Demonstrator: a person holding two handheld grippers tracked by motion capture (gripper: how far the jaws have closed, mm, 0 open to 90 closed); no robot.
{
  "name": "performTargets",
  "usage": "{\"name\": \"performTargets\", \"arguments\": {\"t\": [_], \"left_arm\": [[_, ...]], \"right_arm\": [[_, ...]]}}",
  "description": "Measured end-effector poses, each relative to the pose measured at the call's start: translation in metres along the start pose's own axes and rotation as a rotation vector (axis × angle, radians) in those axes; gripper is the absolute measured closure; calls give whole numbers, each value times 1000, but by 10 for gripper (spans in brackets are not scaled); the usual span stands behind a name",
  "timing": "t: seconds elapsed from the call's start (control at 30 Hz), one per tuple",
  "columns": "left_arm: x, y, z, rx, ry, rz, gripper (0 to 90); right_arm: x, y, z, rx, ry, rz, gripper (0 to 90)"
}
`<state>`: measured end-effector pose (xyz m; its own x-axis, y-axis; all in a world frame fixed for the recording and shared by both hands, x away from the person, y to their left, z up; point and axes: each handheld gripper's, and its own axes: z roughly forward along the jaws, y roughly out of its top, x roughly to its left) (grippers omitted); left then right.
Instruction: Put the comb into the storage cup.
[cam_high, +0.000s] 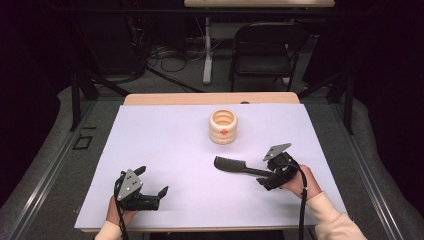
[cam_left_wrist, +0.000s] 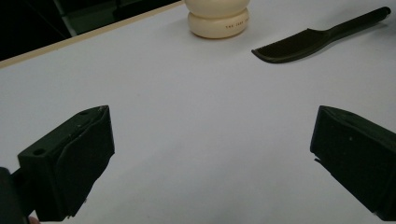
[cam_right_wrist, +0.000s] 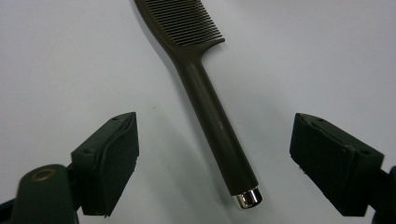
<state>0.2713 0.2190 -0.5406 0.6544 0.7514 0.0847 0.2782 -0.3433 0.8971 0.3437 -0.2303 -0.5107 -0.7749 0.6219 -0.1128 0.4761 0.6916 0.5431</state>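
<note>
Comb (cam_high: 235, 166), dark, lies flat on white tabletop (cam_high: 165, 145), lower right of centre in high view, handle end toward right tool (cam_high: 266, 179). Right tool jaws wide, handle (cam_right_wrist: 217, 135) between them but pads clear of it, so no grip. Left tool (cam_high: 152, 182) lower left, jaws wide, nothing between. Cream ribbed cup (cam_high: 223, 127) upright at upper centre, well apart from comb. Judgement: comb looks set down or not yet gripped; any placing into cup is still left.

Comb (cam_right_wrist: 205, 88) head cut by top edge in right gripper view; in high view handle end hidden behind right gripper (cam_high: 272, 176). Cup (cam_left_wrist: 217, 18) top cut off in left gripper view, its small print unreadable. Cup's orange mark unclear.
</note>
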Motion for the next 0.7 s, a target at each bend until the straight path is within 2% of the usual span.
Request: {"name": "performTargets", "arguments": {"t": [0.33, 0.7], "left_arm": [[0, 0, 1, 3, 3, -1, 0], [0, 0, 1, 3, 3, -2, 0]], "right_arm": [[-4, 14, 7, 26, 14, -28, 38], [-6, 25, 17, 54, 37, -60, 0]]}}
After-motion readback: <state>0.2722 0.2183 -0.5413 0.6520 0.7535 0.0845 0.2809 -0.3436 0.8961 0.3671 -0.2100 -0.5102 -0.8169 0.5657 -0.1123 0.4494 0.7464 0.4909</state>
